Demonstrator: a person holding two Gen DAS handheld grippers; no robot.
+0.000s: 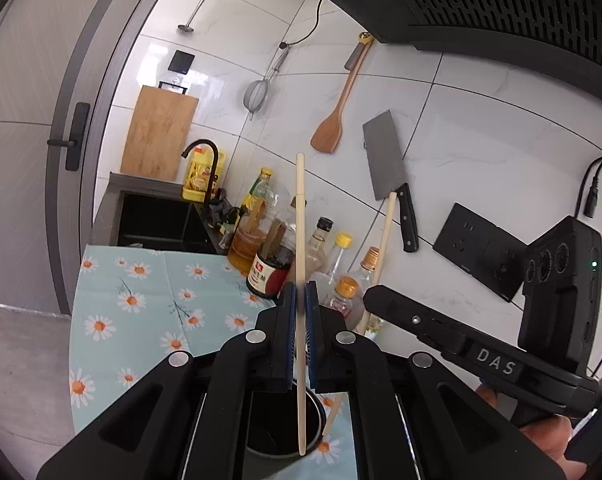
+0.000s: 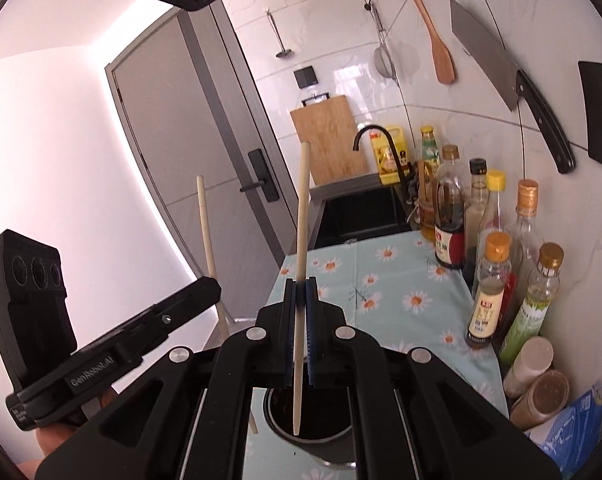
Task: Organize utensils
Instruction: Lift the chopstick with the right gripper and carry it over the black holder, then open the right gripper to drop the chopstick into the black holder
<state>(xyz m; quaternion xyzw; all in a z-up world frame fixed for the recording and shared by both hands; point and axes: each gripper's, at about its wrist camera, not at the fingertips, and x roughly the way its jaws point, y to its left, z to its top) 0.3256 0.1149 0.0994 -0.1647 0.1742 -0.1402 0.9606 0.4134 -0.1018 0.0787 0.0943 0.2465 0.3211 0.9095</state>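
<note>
The left gripper [image 1: 300,296] is pinching one pale chopstick [image 1: 299,240] between its blue pads, jaws almost fully together. The right gripper [image 2: 299,292] is clamping a second chopstick [image 2: 301,248] likewise. Each chopstick is standing nearly upright, its lower tip hanging over the dark cup [image 2: 325,436] on the daisy-print cloth [image 2: 405,292].

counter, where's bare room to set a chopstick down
The daisy cloth is bare from the sink edge down to the dark cup, out to the cloth's door-side edge. Crowded: the bottles along the tiled wall, and jars in the near corner.
</note>
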